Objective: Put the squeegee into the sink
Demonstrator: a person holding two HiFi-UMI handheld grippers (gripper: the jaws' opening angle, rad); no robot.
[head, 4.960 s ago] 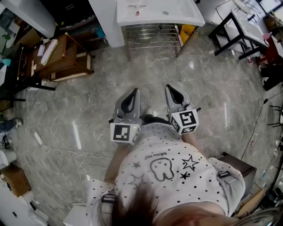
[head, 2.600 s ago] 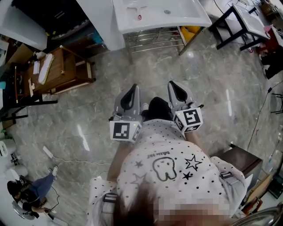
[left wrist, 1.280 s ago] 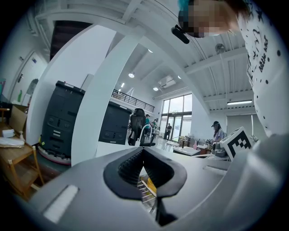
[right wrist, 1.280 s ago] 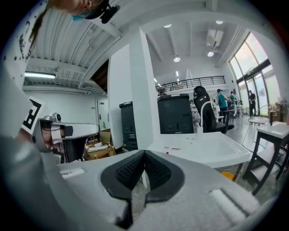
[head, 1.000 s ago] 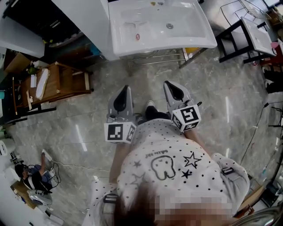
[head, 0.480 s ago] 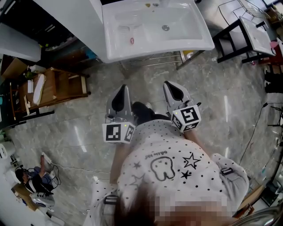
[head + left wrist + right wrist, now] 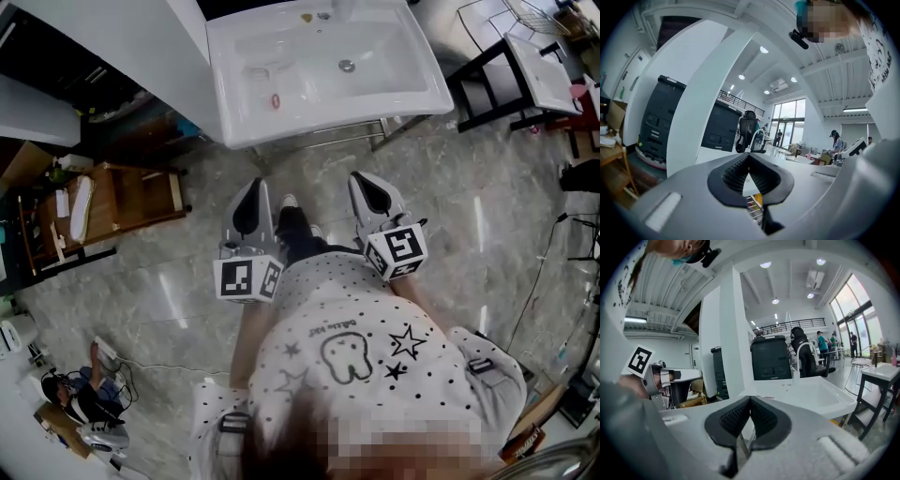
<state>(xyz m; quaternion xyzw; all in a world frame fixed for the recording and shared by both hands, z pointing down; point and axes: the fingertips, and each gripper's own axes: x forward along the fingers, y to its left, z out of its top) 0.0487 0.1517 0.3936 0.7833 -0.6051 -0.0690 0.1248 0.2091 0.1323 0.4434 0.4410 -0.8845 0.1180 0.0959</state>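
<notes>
The white sink (image 7: pixel 403 89) stands ahead of me at the top of the head view, its drain (image 7: pixel 347 66) in the basin. On its left ledge lies a small pale item with a red end (image 7: pixel 274 99); I cannot tell whether it is the squeegee. My left gripper (image 7: pixel 255 186) and right gripper (image 7: pixel 367 180) are held side by side at waist height, short of the sink's front edge. Both are shut with nothing between the jaws. The right gripper (image 7: pixel 750 399) points at the sink (image 7: pixel 806 397). The left gripper (image 7: pixel 749 157) points level along the white counter (image 7: pixel 715 154).
A white pillar (image 7: pixel 141 42) rises left of the sink, and a wire rack (image 7: pixel 323 139) sits under it. A wooden shelf unit (image 7: pixel 122 202) stands on the left and a black-framed table (image 7: pixel 511 66) on the right. A person (image 7: pixel 80 403) crouches at lower left.
The sink has come nearer and lower in the head view as I walk toward it. Both grippers travelled forward with me and stayed shut.
</notes>
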